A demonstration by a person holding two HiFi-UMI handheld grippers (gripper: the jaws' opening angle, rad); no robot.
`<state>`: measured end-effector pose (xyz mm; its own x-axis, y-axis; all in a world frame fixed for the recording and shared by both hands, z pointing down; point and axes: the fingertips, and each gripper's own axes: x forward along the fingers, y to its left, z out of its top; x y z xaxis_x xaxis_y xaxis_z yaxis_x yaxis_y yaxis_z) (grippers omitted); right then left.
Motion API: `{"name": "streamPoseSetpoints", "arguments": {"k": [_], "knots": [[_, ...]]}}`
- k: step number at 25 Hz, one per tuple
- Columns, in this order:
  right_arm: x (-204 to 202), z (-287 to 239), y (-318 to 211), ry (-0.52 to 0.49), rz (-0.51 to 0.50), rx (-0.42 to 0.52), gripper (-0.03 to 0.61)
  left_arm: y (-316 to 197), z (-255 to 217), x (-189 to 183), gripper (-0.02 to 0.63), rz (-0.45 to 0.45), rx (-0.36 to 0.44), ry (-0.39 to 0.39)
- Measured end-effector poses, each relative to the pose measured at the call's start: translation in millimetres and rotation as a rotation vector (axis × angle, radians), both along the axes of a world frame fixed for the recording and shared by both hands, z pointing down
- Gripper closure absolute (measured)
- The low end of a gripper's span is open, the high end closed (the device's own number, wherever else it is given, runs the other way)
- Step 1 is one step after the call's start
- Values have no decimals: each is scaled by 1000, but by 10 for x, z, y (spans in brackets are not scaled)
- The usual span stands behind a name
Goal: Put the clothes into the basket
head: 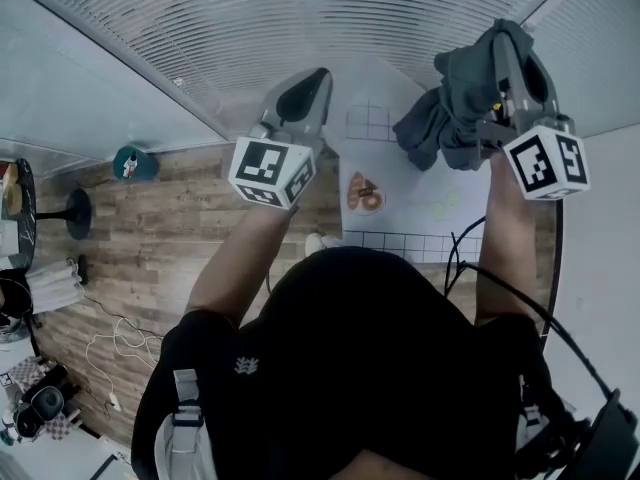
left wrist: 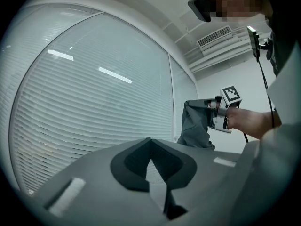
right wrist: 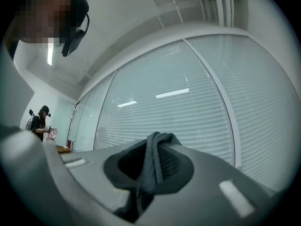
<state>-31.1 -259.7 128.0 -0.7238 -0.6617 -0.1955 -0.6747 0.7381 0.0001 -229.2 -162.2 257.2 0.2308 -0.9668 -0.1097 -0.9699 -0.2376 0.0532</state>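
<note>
My right gripper [head: 503,48] is held up high, shut on a dark grey garment [head: 450,113] that hangs bunched from its jaws. In the right gripper view the cloth [right wrist: 151,171] runs as a folded band between the pads of the right gripper [right wrist: 157,142]. The left gripper view shows the same garment [left wrist: 195,126] drooping from the right gripper [left wrist: 217,113]. My left gripper [head: 316,78] is raised beside it, apart from the cloth, shut with nothing in it [left wrist: 150,142]. Far below on the floor lies a white container [head: 400,243] with grid-patterned walls, perhaps the basket.
White window blinds [head: 300,18] fill the space ahead. An orange-brown item [head: 364,195] lies inside the white container. A teal object [head: 130,163], a black round stand [head: 75,213] and loose cables [head: 110,348] are on the wood floor at left. Another person [right wrist: 42,121] stands far off.
</note>
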Motion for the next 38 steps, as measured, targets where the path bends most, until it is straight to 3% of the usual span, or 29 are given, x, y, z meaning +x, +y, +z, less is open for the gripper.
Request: {"name": "streamPoseSetpoints", "arguments": {"k": [8,18,38], "knots": [[-266,81,59,6,-9,-11,545,72,79,-236,607,0,-9,11],[-564,457,156,38,-81,-56,545,23,327,-233,607,24,-47,18],[-717,1585,118,68,-137,-271,545,-57,753,-129,607,41,-143,11]]}}
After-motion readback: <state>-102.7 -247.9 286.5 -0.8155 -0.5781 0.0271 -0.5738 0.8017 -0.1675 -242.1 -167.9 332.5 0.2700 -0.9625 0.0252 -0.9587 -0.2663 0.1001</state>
